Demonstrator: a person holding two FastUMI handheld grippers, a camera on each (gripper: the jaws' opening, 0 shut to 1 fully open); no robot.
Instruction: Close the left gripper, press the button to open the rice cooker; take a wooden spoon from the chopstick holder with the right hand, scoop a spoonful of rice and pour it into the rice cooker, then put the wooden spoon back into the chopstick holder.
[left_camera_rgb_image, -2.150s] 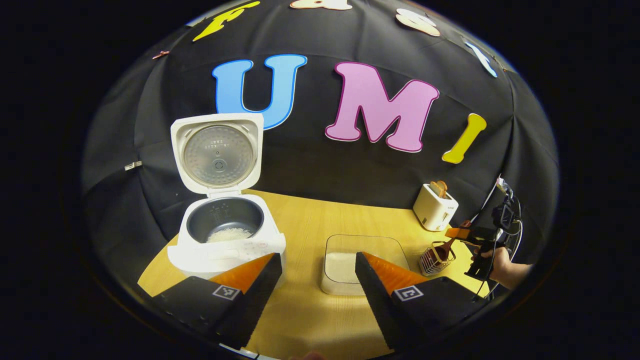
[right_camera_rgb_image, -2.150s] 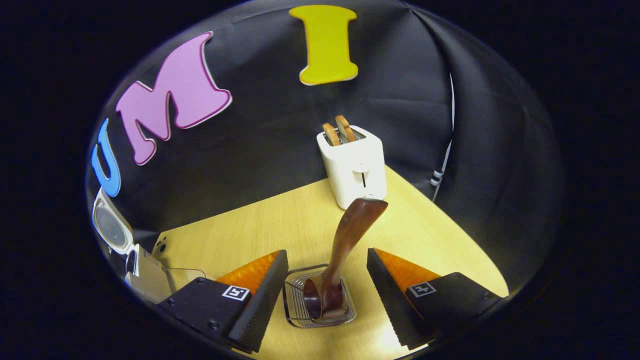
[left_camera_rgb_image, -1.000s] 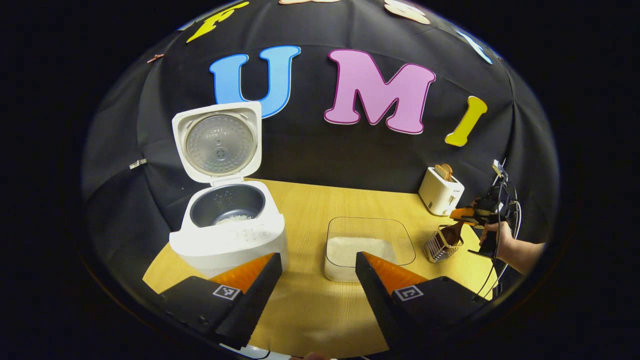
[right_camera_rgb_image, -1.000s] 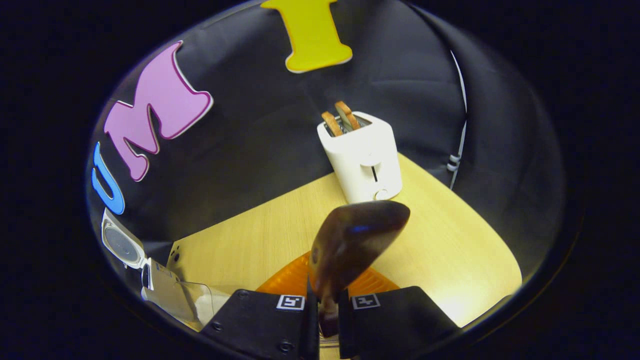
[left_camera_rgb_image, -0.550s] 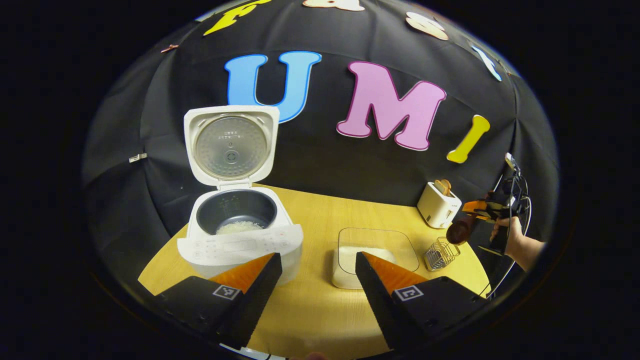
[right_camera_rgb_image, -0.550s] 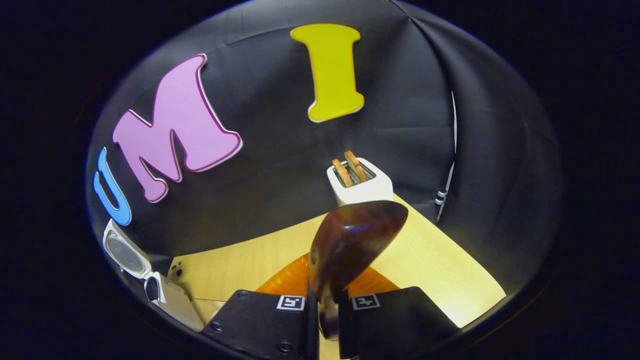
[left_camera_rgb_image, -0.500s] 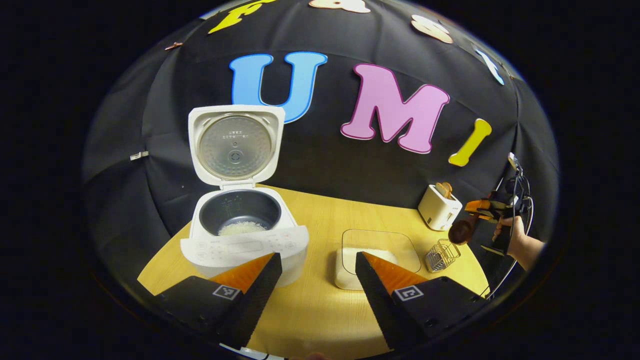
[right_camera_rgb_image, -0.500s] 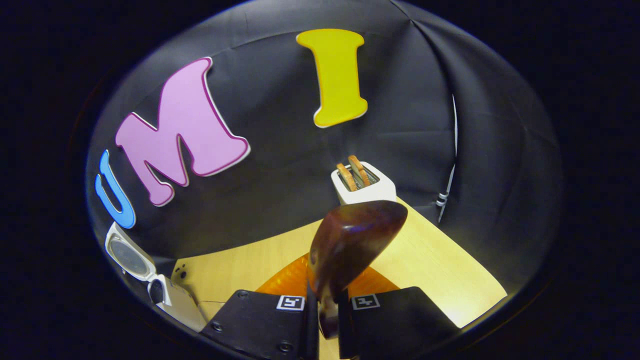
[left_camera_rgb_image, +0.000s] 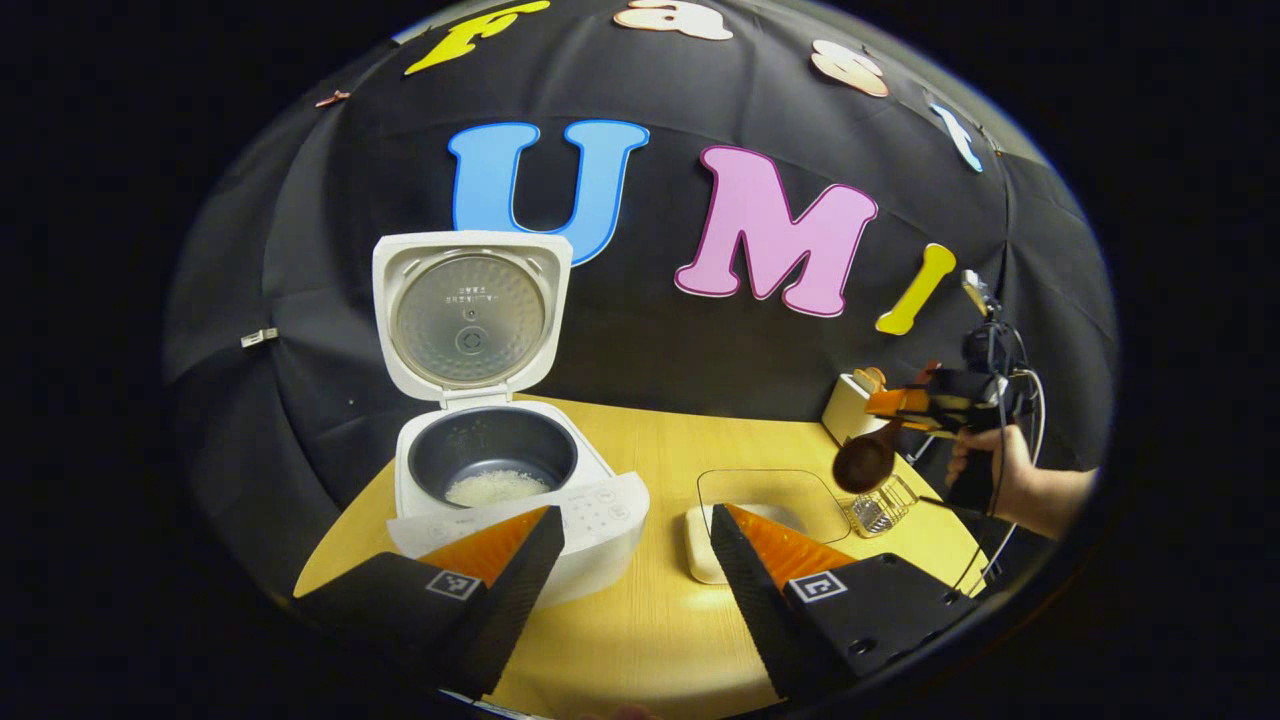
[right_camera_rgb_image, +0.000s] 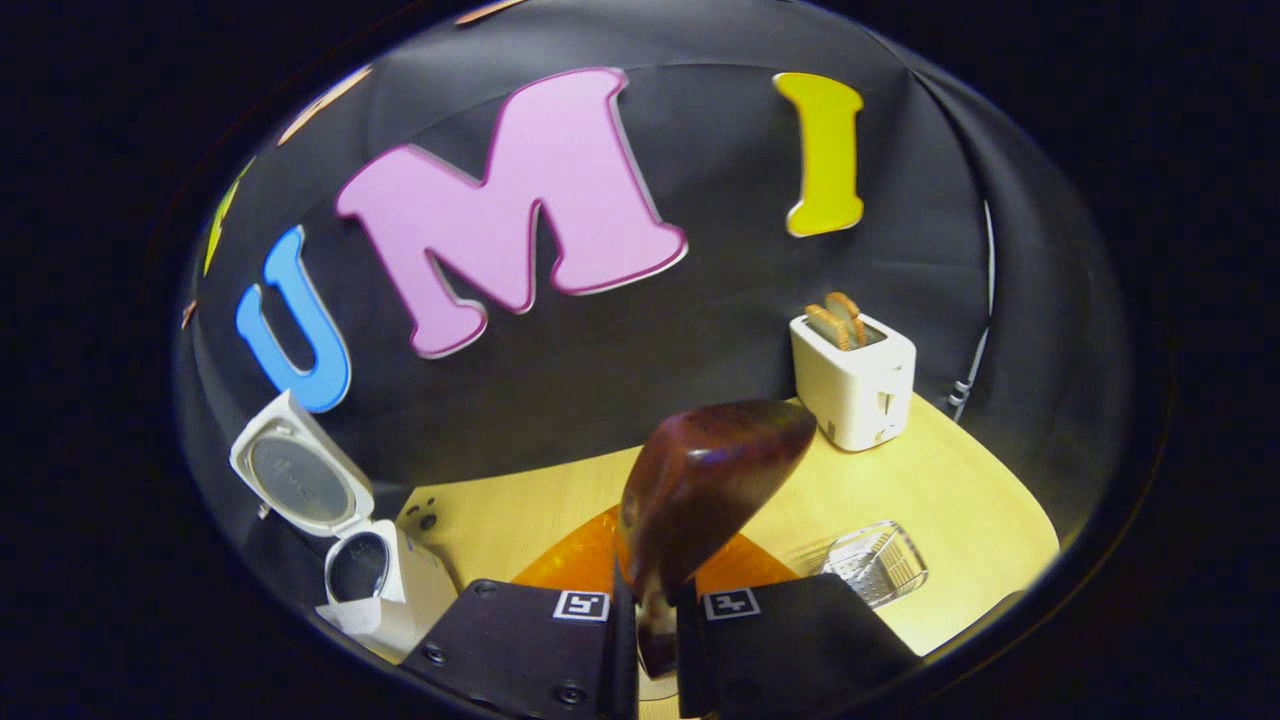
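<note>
Cooker (left_camera_rgb_image: 505, 470) lid is up, some rice already in the pot: button step done. Rice tub (left_camera_rgb_image: 765, 500) sits on worktop (left_camera_rgb_image: 650, 610), unscooped. Spoon (right_camera_rgb_image: 700, 490) is out of holder (right_camera_rgb_image: 872, 562), clamped in right tongs (right_camera_rgb_image: 655, 620). Left tongs (left_camera_rgb_image: 635, 560) gape, empty. Left: scoop, pour, return spoon.

The left gripper (left_camera_rgb_image: 637, 560) hangs low with its two fingers spread well apart and nothing between them. The right gripper (right_camera_rgb_image: 648, 640) has its fingers drawn almost together, both pressing on the handle of a dark brown wooden spoon (right_camera_rgb_image: 700, 490). In the left gripper view a bare hand (left_camera_rgb_image: 985, 470) grips the right gripper's handle, raised above the table
</note>
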